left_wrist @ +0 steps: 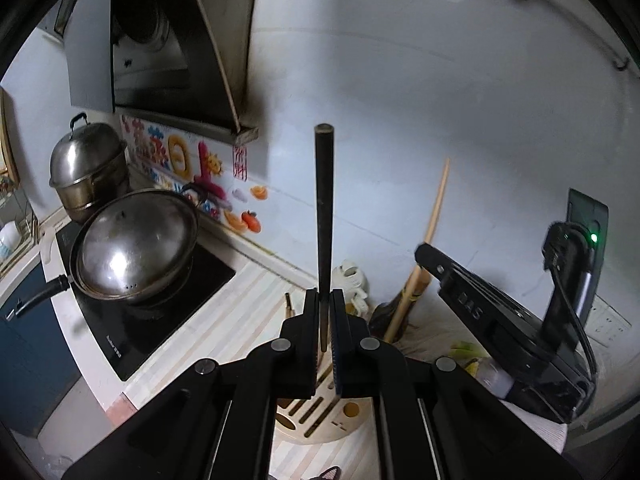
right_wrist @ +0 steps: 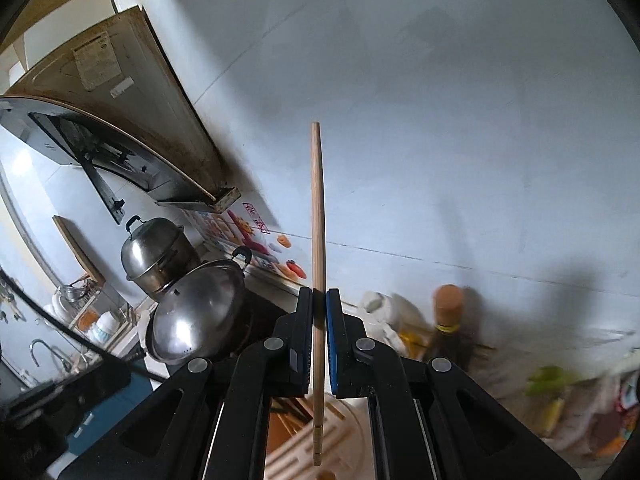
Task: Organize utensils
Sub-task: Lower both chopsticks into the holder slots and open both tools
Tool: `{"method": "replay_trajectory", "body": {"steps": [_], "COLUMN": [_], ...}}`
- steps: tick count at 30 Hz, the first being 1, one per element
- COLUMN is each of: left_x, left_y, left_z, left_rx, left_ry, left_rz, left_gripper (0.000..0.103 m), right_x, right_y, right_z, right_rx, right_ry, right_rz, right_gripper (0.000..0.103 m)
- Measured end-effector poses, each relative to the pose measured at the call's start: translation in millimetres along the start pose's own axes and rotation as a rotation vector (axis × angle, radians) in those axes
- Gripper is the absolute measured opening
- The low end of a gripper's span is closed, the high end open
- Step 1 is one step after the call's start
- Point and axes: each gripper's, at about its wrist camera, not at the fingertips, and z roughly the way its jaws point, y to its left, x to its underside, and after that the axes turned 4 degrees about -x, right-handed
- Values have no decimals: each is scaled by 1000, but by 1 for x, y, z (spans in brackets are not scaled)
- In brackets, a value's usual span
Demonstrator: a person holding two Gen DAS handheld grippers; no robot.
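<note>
My left gripper [left_wrist: 325,300] is shut on a dark chopstick [left_wrist: 324,208] that stands upright between the fingers, its lower end above a round wooden utensil holder [left_wrist: 320,412] with slots. My right gripper [right_wrist: 318,300] is shut on a light wooden chopstick [right_wrist: 317,240], also upright, its lower end over the slotted holder [right_wrist: 292,452]. In the left wrist view the right gripper [left_wrist: 424,252] and its light chopstick [left_wrist: 432,224] show at the right.
A lidded wok [left_wrist: 136,244] sits on a black induction hob [left_wrist: 160,312] with a steel steamer pot [left_wrist: 88,168] behind, under a range hood [left_wrist: 160,40]. A brown bottle [right_wrist: 450,328] and white jar [right_wrist: 384,308] stand by the tiled wall. A sink [right_wrist: 40,352] lies far left.
</note>
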Motion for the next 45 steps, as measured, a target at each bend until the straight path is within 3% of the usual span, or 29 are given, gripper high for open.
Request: {"method": "replay_trajectory", "body": {"steps": [8, 14, 21, 30, 31, 32, 33, 35, 36, 37, 42, 45], "left_x": [4, 9, 14, 15, 15, 16, 16, 18, 19, 21, 40, 57], "left_y": [7, 10, 16, 26, 26, 25, 25, 26, 28, 30, 39, 39], "left_z": [33, 53, 66, 60, 58, 53, 47, 40, 34, 29, 13, 13], "left_rx": [-48, -51, -42, 1, -1, -7, -23, -40, -61, -87, -164, -226], "left_ry": [69, 111, 146, 169, 167, 162, 151, 134, 123, 123, 92, 81], "left_rz": [-4, -23, -48, -121, -124, -123, -116, -117, -124, -133, -129, -95], "left_gripper": [3, 3, 3, 8, 8, 9, 14, 41, 71, 84, 86, 103], "right_x": [9, 18, 34, 46, 46, 46, 46, 46, 46, 47, 59, 70], "right_y": [-1, -4, 1, 0, -1, -3, -3, -7, -8, -9, -11, -9], "right_z": [45, 50, 56, 50, 46, 39, 35, 24, 18, 12, -10, -16], "right_rx": [-22, -33, -44, -88, -91, -87, -85, -82, -71, -63, 16, 73], "right_ry": [-15, -63, -59, 88, 96, 102, 106, 116, 121, 127, 165, 189], "right_rz": [24, 26, -22, -83, -87, -96, -100, -101, -103, -108, -166, -211], "right_gripper": [6, 6, 6, 8, 11, 21, 27, 40, 41, 45, 70, 86]}}
